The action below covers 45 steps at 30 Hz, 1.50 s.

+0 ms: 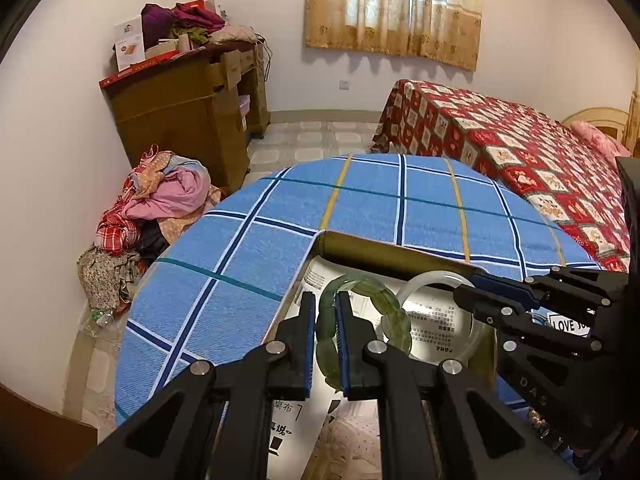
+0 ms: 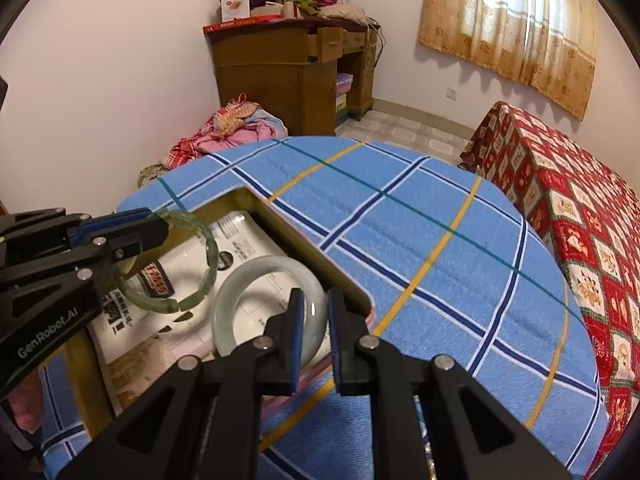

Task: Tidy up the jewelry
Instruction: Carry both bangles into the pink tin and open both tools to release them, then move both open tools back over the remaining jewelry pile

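My left gripper is shut on a green beaded bracelet, whose band runs between the blue pads. In the right wrist view this left gripper comes in from the left, and the green bracelet hangs from it over an open box. My right gripper is shut on the near edge of a pale, milky bangle. From the left wrist view, the right gripper enters from the right with the pale bangle. Both pieces are above the box, which is lined with printed paper.
The box sits on a table under a blue plaid cloth. A bed with a red patterned quilt stands to the right. A wooden desk and a heap of clothes are at the far wall.
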Motion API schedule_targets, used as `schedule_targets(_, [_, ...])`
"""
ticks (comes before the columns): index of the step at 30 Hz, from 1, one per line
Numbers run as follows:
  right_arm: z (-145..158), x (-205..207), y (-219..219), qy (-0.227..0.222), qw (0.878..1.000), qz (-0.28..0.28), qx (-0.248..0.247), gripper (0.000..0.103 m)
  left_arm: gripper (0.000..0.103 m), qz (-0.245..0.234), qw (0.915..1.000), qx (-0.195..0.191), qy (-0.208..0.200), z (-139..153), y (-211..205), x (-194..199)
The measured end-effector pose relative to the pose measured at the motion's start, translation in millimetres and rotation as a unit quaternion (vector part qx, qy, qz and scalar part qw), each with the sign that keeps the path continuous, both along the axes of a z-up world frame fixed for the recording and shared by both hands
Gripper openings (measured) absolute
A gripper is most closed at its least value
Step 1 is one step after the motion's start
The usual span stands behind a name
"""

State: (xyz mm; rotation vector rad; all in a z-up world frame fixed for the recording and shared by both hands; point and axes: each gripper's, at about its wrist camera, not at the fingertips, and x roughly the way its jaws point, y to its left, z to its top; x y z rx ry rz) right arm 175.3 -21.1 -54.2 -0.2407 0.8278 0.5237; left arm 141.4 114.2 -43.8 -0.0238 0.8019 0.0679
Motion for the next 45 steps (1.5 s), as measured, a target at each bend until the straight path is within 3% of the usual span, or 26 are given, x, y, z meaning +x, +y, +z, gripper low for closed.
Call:
schedule_targets(10, [-2.3, -0.4, 8.2, -0.007, 1.0, -0.001, -0.015, 0.014, 0.009, -0.004, 0.9992, 0.025, 0.031, -15.6, -1.7, 11.9])
schedule_targets(17, [-2.1, 1.2, 9.2, -0.012, 1.0, -0.007, -0.012, 0.015, 0.015, -0.003, 0.9992, 0.027, 0.03, -19.3, 0.5, 9.2])
schedule_targets(18, [-1.9, 1.5, 8.3, -0.011, 1.0, -0.008, -0.01, 0.016, 0.018, -0.002, 0.9992, 0.028, 0.028, -18.8, 0.2, 8.0])
schedule_targets(20, [-0.8, 1.1, 8.0, -0.014, 1.0, -0.011, -0.009, 0.016, 0.038, 0.001, 0.9993, 0.028, 0.024, -16.8, -1.3, 6.6])
schedule_targets(21, [-0.3, 0.5, 5.4, -0.015, 1.0, -0.011, -0.007, 0.016, 0.057, 0.007, 0.9993, 0.031, 0.018, -14.4, -0.9, 4.8])
schedule_targets(22, [0.4, -0.4, 3.8, -0.015, 1.0, -0.012, -0.005, 0.016, 0.069, 0.012, 0.9993, 0.035, 0.01, -12.1, -0.6, 3.0])
schedule_targets(29, [14.6, -13.7, -13.1, -0.029, 0.999, -0.021, 0.022, 0.042, 0.07, 0.031, 0.9992, 0.023, -0.009, -4.0, 5.9, -10.7])
schedule_targets(35, [22.2, -27.7, -25.5, -0.037, 0.999, -0.02, 0.034, 0.052, 0.07, 0.047, 0.9988, -0.003, -0.011, -5.1, 3.4, -24.9])
schedule_targets(39, [23.9, -36.6, -36.3, -0.04, 0.998, -0.021, 0.039, 0.053, 0.07, 0.043, 0.9989, -0.013, -0.016, -5.0, -6.5, -39.3])
schedule_targets(45, [26.6, -53.7, -70.2, -0.047, 0.997, -0.033, 0.042, 0.058, 0.07, 0.034, 0.9991, -0.008, -0.024, -1.1, -25.7, -58.0])
